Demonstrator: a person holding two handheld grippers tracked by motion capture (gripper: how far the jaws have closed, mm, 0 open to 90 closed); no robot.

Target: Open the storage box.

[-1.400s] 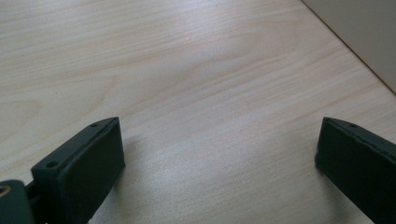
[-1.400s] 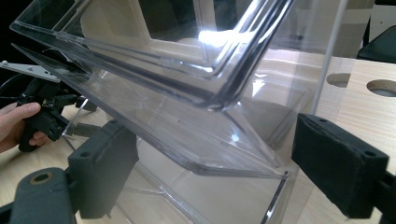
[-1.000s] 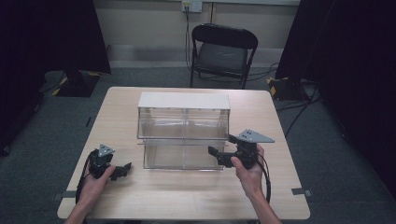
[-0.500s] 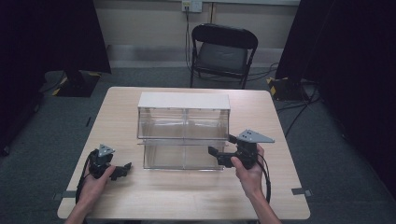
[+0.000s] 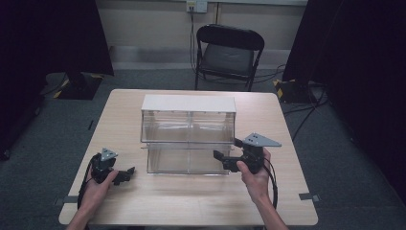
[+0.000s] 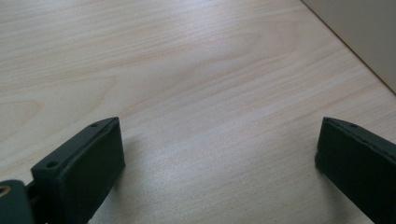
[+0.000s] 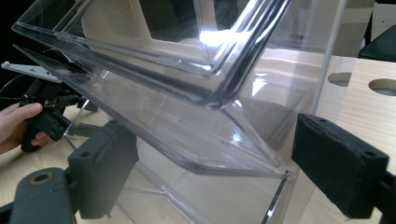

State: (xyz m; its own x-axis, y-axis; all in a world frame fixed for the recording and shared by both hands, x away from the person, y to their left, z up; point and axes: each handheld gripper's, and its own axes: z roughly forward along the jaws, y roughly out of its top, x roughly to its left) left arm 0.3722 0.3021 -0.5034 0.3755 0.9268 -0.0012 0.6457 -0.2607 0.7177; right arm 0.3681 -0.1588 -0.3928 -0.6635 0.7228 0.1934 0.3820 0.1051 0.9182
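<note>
One clear two-tier plastic bin rack with a white top (image 5: 188, 132) stands at the middle of the pale wooden table (image 5: 191, 201); each tier is split into two compartments, four in all. Two grippers are held by two hands. The right gripper (image 5: 226, 154) sits at the rack's near right corner, its jaws spread wide either side of the lower tier's clear front lip (image 7: 205, 154). The left gripper (image 5: 125, 174) rests low on the table near the rack's near left corner, jaws spread wide over bare wood. One black folding chair (image 5: 229, 52) stands beyond the far edge
</note>
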